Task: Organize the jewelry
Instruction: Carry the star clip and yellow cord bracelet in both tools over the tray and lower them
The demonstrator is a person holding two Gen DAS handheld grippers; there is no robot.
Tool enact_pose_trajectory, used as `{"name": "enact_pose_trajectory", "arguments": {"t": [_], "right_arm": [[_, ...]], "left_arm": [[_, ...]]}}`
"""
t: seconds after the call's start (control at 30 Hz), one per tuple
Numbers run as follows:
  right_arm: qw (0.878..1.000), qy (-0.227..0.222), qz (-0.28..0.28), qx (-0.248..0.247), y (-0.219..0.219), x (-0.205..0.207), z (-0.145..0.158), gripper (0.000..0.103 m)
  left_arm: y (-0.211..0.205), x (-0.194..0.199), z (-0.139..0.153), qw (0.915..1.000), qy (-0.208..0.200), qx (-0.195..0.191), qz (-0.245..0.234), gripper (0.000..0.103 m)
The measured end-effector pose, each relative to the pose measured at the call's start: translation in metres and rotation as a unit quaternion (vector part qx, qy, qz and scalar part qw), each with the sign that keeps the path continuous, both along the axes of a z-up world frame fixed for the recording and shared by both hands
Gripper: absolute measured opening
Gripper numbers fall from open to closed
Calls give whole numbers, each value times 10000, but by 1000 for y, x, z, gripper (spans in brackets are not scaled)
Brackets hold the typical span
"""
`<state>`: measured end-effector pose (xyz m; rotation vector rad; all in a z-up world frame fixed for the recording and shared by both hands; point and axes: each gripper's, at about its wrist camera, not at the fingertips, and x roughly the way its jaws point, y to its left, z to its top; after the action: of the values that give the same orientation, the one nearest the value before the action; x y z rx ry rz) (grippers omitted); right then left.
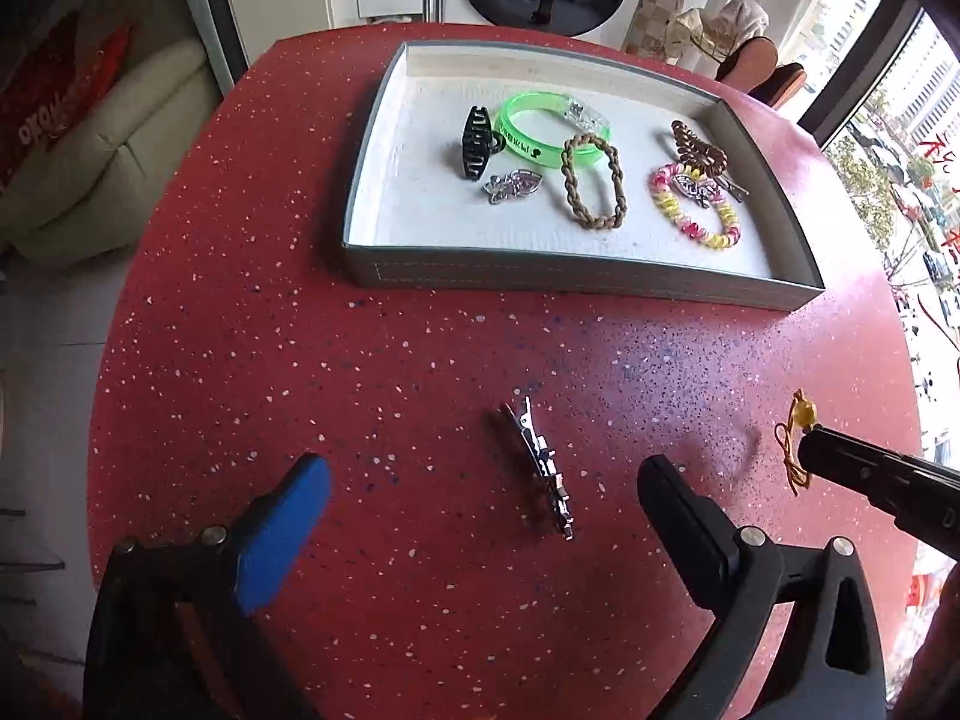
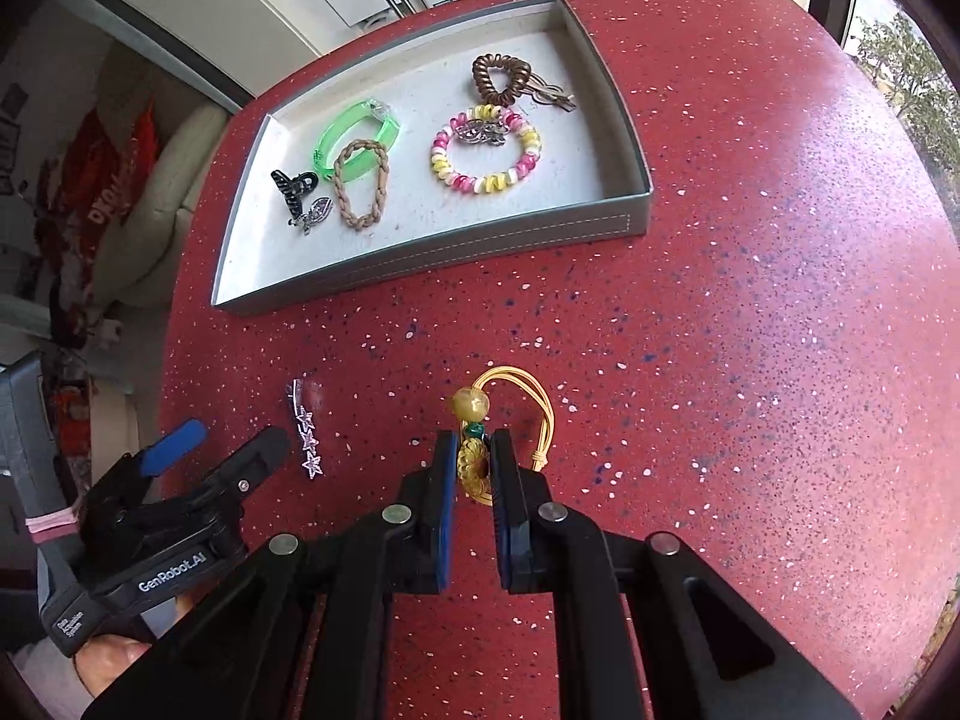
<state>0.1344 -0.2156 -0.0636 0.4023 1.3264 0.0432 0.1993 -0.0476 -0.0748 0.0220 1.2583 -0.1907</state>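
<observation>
A silver hair clip with stars (image 1: 543,468) lies on the red speckled table (image 1: 300,330), between the spread fingers of my left gripper (image 1: 483,468). That gripper is open and its pads are clear of the clip. The same clip (image 2: 309,435) shows just right of the left gripper (image 2: 234,435) in the right wrist view. My right gripper (image 2: 474,450) is shut on a yellow cord bracelet with beads (image 2: 522,396), which seems to hang slightly above the table. Further back stands the grey tray (image 1: 540,276) with a white lining.
The tray (image 2: 420,252) holds a green bangle (image 1: 540,120), a black claw clip (image 1: 477,141), a braided tan band (image 1: 591,180), a pink and yellow spiral tie (image 1: 696,210), a brown spiral tie (image 1: 696,147) and a silver brooch (image 1: 513,186). A sofa lies beyond the left table edge.
</observation>
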Motion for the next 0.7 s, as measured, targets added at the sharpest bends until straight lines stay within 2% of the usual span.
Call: {"name": "enact_pose_trajectory", "arguments": {"t": [0.13,0.17,0.23,0.3,0.37,0.4,0.43,0.6,0.7], "right_arm": [[10000,26,-51,15,-4,-3,-2,12],[10000,30,-63,18,-5,-4,-2,12],[10000,32,-82,29,-6,-5,-3,12],[9999,27,-102,43,-7,-6,-3,12],[9999,12,-117,52,-9,-7,-1,12],[9999,6,-117,52,-9,-7,-1,12],[9999,-2,-120,54,-9,-7,0,12],[9998,-117,-131,84,-11,-5,8,12],[9997,-175,-137,133,-12,-1,13,12]], "left_arm": [[-9,4,-11,9998,97,182,55,102],[-13,7,-15,9997,135,210,45,97],[-22,8,-25,9993,289,236,-58,81],[-27,7,-28,9989,280,337,-143,73],[-34,4,-27,9987,159,393,-295,55],[-36,4,-27,9985,124,368,-374,37],[-37,4,-27,9984,115,352,-423,26],[-29,9,-23,9991,109,-147,-383,26],[-24,13,-13,9988,36,-285,-391,26]]}}
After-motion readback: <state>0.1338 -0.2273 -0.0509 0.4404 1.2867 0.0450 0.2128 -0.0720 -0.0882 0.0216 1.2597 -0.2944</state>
